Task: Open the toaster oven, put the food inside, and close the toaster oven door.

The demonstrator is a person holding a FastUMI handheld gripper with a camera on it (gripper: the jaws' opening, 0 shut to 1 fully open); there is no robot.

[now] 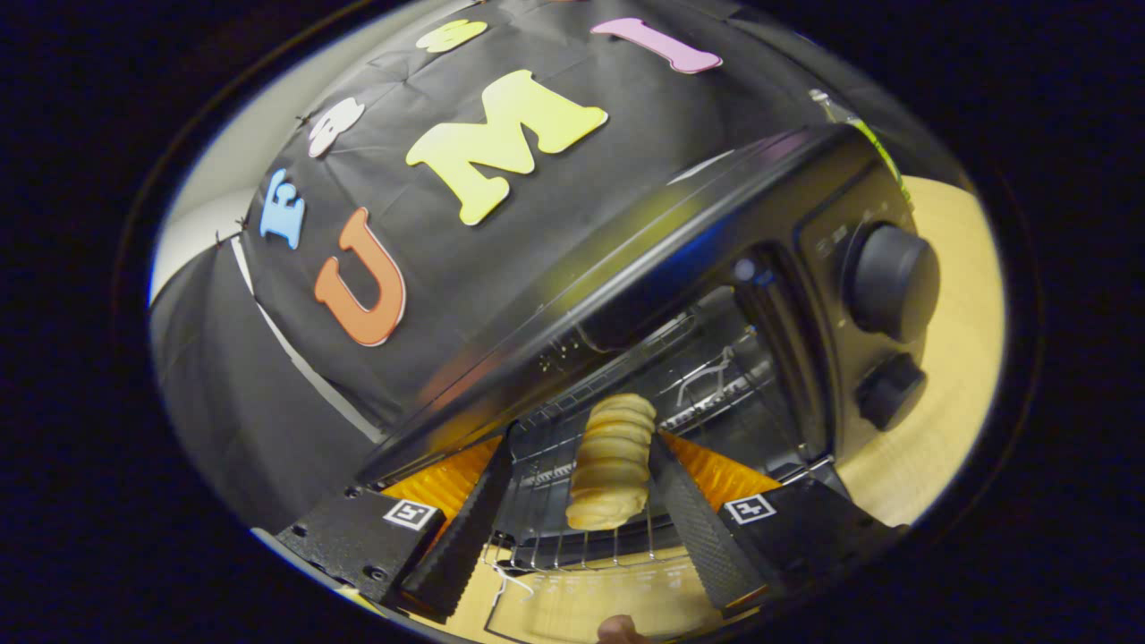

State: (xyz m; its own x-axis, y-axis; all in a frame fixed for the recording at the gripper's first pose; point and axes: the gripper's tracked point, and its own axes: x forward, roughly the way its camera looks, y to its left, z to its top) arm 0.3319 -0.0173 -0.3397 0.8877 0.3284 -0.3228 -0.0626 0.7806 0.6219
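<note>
Food: golden-brown ridged pastry (612,463), lying on the wire rack (572,537) inside the toaster oven (716,295), about mid-rack, long axis running front to back.
Gripper: gripper (581,528) fingers spread wide, pastry between them but with a gap on both sides; neither finger presses on it, so released or not gripped.
Rack: pastry's near end close to the rack's front edge, far end toward the back of the cavity.
Door: glass door (572,608) dropped open and flat below the fingers, just ahead of the rack's front edge.
Oven body: dark housing, tilted in view; two black knobs (890,282) on the right-hand control panel.
Table: light wooden table (948,376) under and right of the oven.
Step (judged): food placed; pull out and close door next.
How to do well: back straight out along the fingers, keep them wide so no pad drags the pastry forward; clear the rack's front edge before dropping under the door to lift it.
Risk: catching rack wires on exit.
</note>
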